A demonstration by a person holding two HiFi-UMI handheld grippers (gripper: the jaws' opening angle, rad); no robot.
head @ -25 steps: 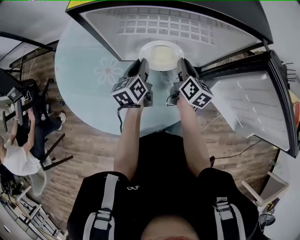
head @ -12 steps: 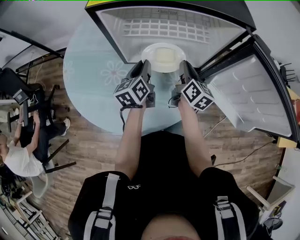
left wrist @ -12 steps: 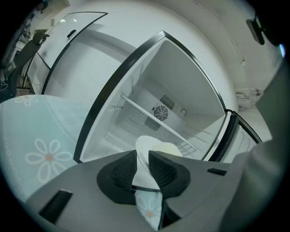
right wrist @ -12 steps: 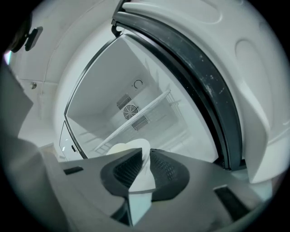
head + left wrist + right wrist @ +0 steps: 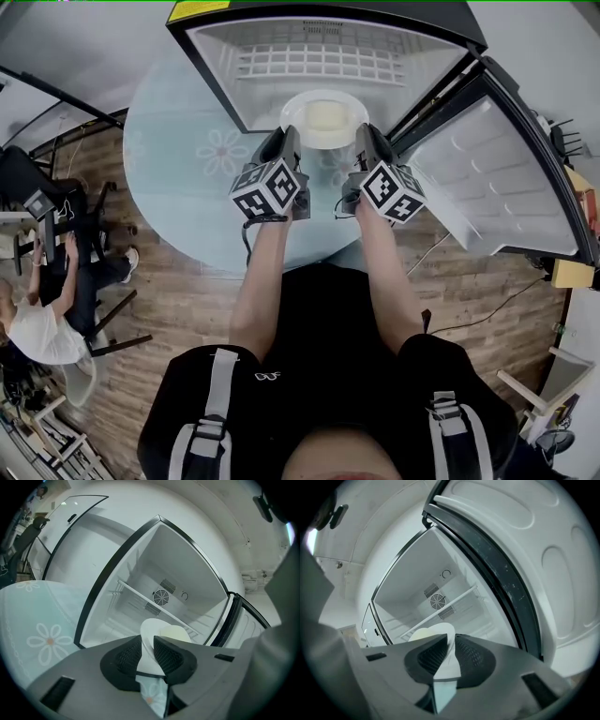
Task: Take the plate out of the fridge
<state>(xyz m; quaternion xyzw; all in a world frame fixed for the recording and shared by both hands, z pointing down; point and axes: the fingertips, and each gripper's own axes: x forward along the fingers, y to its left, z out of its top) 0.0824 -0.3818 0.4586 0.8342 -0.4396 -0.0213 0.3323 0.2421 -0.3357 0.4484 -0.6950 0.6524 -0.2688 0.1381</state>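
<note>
— What does the head view give you?

— My left gripper (image 5: 284,142) and my right gripper (image 5: 367,141) each bite one side of the white plate (image 5: 292,111). The plate sits at the mouth of the open fridge (image 5: 281,37), over the edge of the round flowered table (image 5: 187,178). A pale yellow lump (image 5: 325,114) lies on it. The door (image 5: 497,178) stands swung wide at my right.

— And the left gripper view?

— My fingers (image 5: 126,656) are narrow, clamped on the plate's rim, which stands edge-on between them. Beyond it, the fridge's back wall carries a round fan (image 5: 161,596).

— The right gripper view?

— The same: my pads (image 5: 471,656) are close together, pressing the plate's opposite rim. The door's dark seal runs past on the right.
</note>
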